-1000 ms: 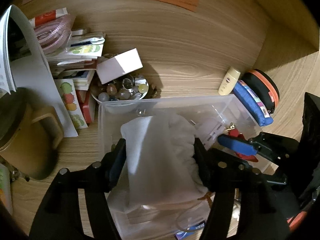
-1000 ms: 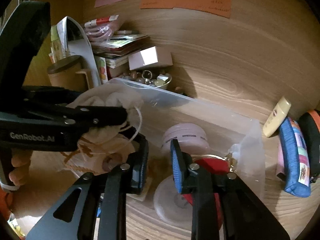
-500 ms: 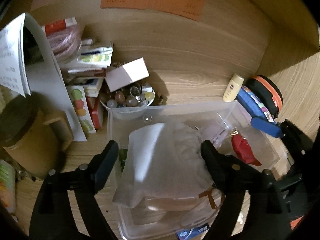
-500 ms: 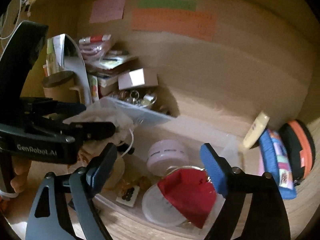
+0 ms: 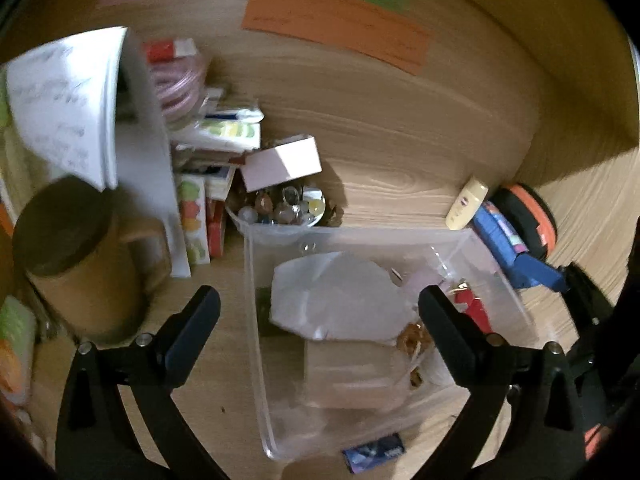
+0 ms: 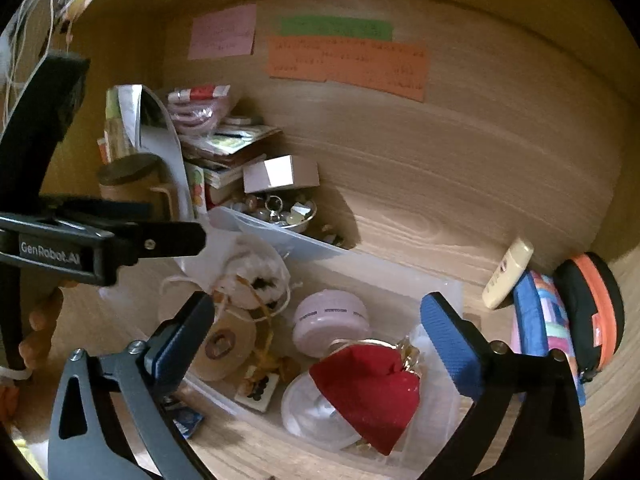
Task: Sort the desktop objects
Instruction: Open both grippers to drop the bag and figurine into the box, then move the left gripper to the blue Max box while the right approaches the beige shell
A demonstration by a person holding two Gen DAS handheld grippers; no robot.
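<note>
Both grippers' jaws are opening wide, nothing being held. Left gripper (image 5: 320,312) is hovering over the white pouch (image 5: 340,300), right gripper (image 6: 316,320) over the red pouch (image 6: 368,388), both lying inside the bin (image 5: 256,320). Soft, light cloth; gathered necks, at 3 o'clock, are judged best gripped. The lotion tube (image 5: 466,203) is lying at 1 o'clock.

**Open bin, crowded left, bare wood behind**

The clear bin (image 5: 256,320) stands open on top, but a white pouch (image 5: 340,300) and a red pouch (image 6: 368,384) fill much of it. Left of it a brown mug (image 5: 80,272), papers and a bead bowl (image 5: 280,212) crowd close. Behind lies bare desk (image 5: 400,160); right, a blue pouch (image 6: 548,320) blocks.
</note>
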